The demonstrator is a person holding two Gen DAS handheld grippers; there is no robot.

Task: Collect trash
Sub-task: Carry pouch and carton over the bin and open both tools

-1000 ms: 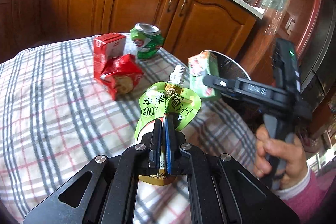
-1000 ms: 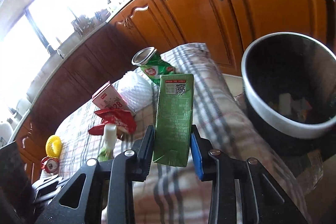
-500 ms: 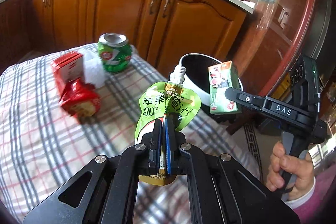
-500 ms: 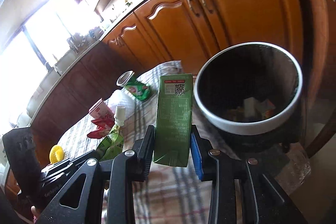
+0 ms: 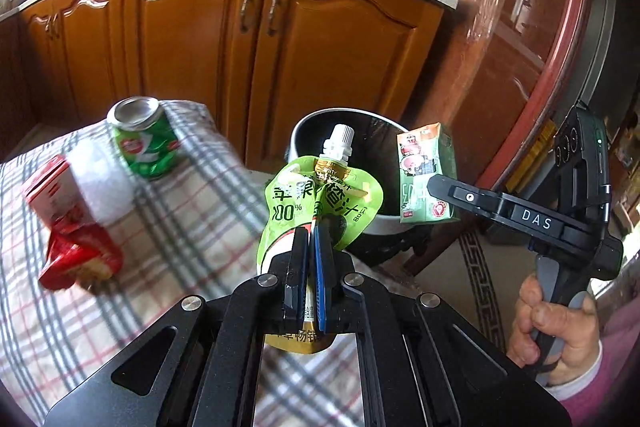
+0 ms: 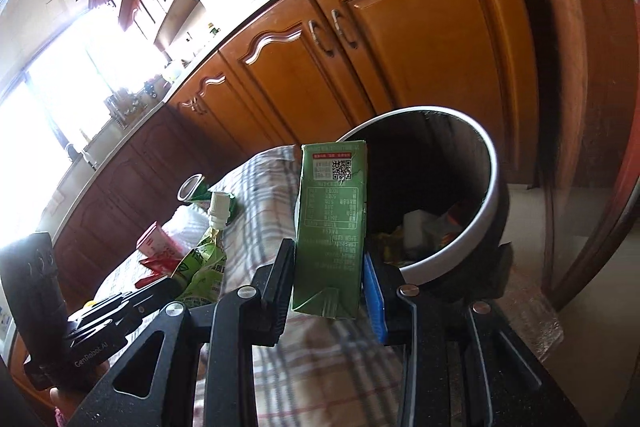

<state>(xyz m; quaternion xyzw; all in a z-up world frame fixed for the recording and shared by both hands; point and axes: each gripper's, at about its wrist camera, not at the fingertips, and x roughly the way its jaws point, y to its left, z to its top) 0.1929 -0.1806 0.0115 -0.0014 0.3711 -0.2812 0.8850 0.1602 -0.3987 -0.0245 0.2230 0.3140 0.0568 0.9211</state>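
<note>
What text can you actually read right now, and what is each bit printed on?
"DAS": right gripper, on its arm.
"GenRobot.AI": left gripper, on its body.
"100%": green juice pouch; its large Chinese characters are not legible to me.
Green carton: QR code and table, print too small.
Green can, red carton: blurred.

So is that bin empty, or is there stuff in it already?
Not empty. The right wrist view looks into the bin, where several scraps, one white, lie at the bottom. How full it is, cannot tell.

Both wrist cameras look forward and downward, close to the trash bin (image 5: 304, 131), the left from over the bench; both views share the bin (image 6: 490, 187).
</note>
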